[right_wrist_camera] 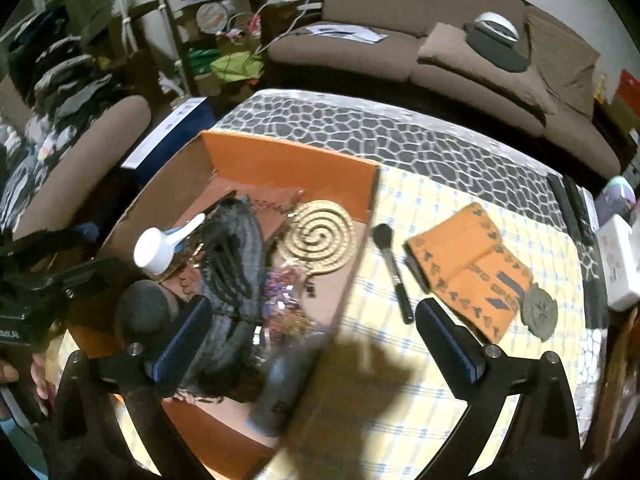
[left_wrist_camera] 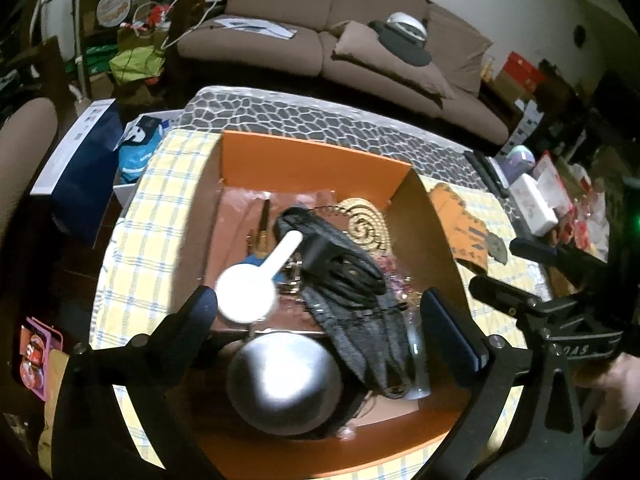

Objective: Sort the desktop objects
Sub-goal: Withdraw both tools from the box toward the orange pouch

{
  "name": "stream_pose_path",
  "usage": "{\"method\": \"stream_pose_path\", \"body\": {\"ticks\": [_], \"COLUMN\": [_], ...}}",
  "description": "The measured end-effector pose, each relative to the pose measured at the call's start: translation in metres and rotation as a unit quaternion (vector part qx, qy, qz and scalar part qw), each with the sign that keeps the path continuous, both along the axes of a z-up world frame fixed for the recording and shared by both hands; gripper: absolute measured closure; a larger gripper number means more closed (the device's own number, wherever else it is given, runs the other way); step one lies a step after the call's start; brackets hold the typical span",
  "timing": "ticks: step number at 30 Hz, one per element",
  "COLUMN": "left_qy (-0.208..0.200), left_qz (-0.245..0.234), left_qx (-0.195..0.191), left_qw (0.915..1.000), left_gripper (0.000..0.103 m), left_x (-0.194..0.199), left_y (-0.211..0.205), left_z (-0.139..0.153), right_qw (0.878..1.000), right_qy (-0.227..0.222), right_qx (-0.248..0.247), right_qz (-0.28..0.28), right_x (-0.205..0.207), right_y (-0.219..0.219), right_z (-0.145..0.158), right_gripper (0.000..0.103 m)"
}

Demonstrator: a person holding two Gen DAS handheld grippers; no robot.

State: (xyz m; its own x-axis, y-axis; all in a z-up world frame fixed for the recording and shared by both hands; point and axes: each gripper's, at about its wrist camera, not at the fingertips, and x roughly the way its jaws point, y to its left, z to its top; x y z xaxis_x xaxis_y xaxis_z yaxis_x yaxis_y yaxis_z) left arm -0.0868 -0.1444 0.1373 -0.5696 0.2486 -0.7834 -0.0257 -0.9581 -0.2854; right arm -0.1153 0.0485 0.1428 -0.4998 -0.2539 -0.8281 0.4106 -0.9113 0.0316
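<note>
Checked tablecloth (right_wrist_camera: 400,380) (shadowed) blurs beside box (right_wrist_camera: 288,168).

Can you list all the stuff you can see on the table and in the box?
box: one, orange, on the checked cloth
scoop: one, white, in the box
bowl: one, silver, in the box, near end
coil mat: one, tan, in the box, far end
dark cloth: one, grey-black, middle of the box
brush: one, black, on the cloth right of the box
wallet: one, orange, right of the brush
sofa: one, brown, behind the table
left gripper: open, empty, over the box
right gripper: open, empty, over the box's right wall
</note>
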Motion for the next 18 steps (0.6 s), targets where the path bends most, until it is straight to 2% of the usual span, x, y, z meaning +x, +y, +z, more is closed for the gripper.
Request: {"method": "stream_pose_path", "body": {"ticks": [9, 18], "left_qy": [0.007, 0.018], "left_qz": [-0.029, -0.074], "left_qx": [-0.003, 0.000], "left_qw": [0.9995, 0.9971], "left_gripper": [0.000, 0.000], "left_x": [-0.003, -0.002], "left_y": [0.045, 0.095], "left_z": [0.001, 0.004], "right_qw": [0.998, 0.990], "right_qy": [0.005, 0.026], "right_qx": [-0.019, -0.017], "right_qz": [-0.067, -0.138], "right_x": [-0.008, -0.002], "right_y": [0.074, 0.144], "right_z": [-0.001, -0.007], "right_gripper": [0.001, 0.001]}}
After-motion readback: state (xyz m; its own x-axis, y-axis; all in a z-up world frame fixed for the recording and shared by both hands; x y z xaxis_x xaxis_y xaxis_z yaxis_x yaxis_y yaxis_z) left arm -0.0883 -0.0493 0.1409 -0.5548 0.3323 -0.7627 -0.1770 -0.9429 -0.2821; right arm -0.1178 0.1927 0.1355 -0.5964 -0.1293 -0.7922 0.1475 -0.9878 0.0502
